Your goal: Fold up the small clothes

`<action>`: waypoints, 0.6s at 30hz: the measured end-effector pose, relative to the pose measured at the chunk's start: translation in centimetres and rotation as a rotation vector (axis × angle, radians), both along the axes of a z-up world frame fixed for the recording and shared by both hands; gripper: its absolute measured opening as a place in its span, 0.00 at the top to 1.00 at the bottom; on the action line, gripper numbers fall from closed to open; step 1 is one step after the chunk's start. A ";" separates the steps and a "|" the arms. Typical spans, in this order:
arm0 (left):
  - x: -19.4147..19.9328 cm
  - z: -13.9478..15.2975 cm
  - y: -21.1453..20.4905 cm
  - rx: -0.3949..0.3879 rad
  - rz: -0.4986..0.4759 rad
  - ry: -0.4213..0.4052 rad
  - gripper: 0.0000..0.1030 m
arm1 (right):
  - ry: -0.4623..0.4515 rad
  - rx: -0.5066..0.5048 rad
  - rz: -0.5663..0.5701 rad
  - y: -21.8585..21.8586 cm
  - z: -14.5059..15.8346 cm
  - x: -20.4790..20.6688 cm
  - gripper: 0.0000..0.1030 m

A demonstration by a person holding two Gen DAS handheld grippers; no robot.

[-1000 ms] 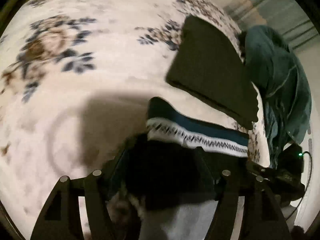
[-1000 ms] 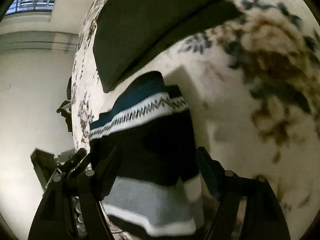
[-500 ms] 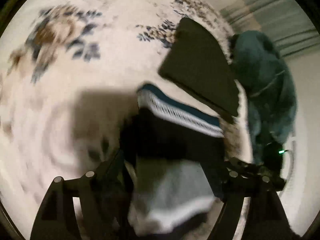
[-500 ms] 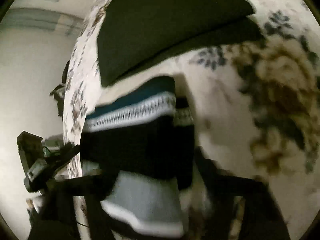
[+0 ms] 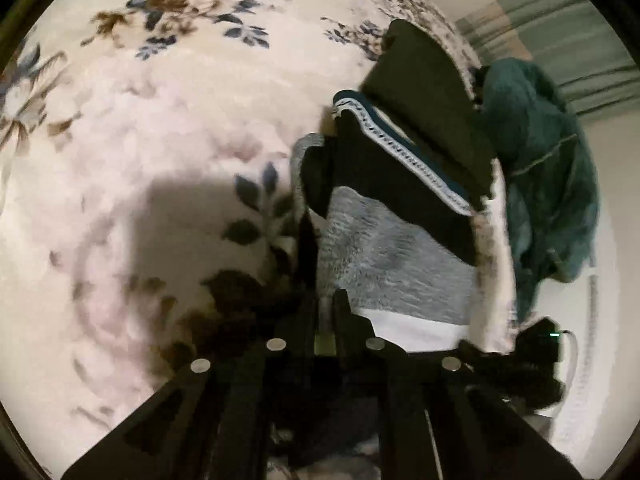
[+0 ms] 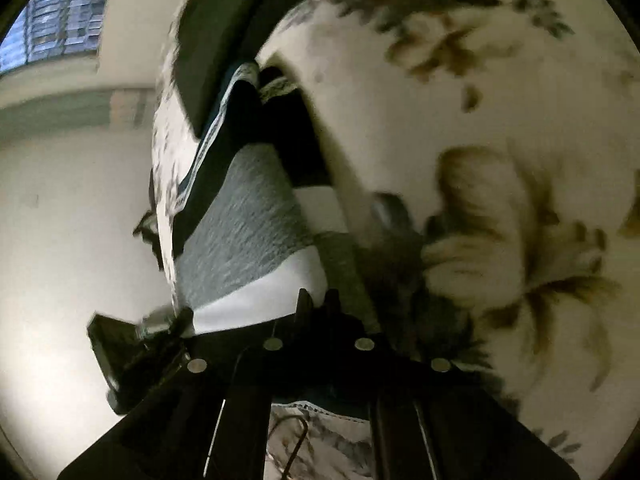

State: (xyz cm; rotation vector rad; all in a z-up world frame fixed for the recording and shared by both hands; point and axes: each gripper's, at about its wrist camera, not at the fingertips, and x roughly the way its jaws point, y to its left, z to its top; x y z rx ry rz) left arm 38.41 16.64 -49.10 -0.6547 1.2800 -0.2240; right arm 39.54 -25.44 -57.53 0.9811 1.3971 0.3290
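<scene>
1. Knitwear comes first: a small sweater (image 5: 400,208) banded in black, fuzzy grey and white, with a teal strip and a white zigzag-patterned stripe near its far end.
2. It lies folded on a cream bedspread (image 5: 168,128) printed with brown and blue flowers, close to the bed's edge, its far end touching or tucked just under a dark folded cloth (image 5: 428,92).
3. In the right wrist view the same sweater (image 6: 248,216) runs away from the camera, white band nearest, grey next, black beyond.
4. The left gripper (image 5: 324,300) has just been closing; its jaws stand nearly together at the sweater's near edge, where the grey and white bands meet. Whether fabric is pinched between them I cannot tell.
5. The right gripper (image 6: 318,298) has likewise just been closing, jaws almost touching at the white band's corner; a pinch on the cloth cannot be confirmed.
6. A teal garment (image 5: 548,176) hangs beside the bed, past the dark cloth.
7. Hard to read: both views are smeared by motion, the flowers on the bedspread (image 6: 500,160) especially so in the right wrist view. Shadow covers the area around the fingertips. A dark device with a green light (image 5: 554,335) is partly cut off behind the left gripper's frame.
8. Labels or writing: none legible.
</scene>
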 end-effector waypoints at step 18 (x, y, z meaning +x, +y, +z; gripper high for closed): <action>-10.5 -3.6 -1.7 -0.050 -0.009 -0.004 0.93 | 0.090 -0.176 0.404 6.6 -2.6 -4.4 0.92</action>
